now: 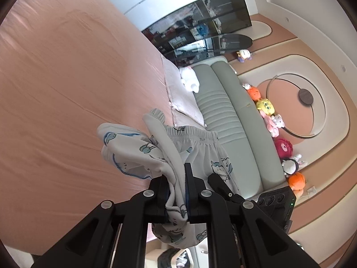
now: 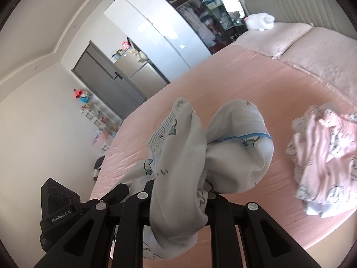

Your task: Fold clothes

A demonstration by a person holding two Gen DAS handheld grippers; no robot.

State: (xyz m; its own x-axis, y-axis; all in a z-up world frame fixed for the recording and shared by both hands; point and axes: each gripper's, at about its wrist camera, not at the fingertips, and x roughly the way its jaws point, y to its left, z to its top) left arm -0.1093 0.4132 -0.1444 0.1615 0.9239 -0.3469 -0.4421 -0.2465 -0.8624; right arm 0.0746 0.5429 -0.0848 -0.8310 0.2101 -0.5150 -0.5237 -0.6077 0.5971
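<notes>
Above the pink bed (image 2: 223, 71), both the left tool (image 1: 176, 185) and the right tool (image 2: 178, 192) are pinching bunched white cartoon-print pyjama trousers (image 2: 189, 138) aloft, so spreading them flat, clear of the pink garment (image 2: 323, 156), is likely needed next.

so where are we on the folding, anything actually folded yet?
Done: nothing looks folded. In hand: the left gripper and right gripper both pinch the white printed pants, bunched and lifted over the pink bed sheet. Left: spread and fold them, then the crumpled pink garment lying on the sheet.
</notes>
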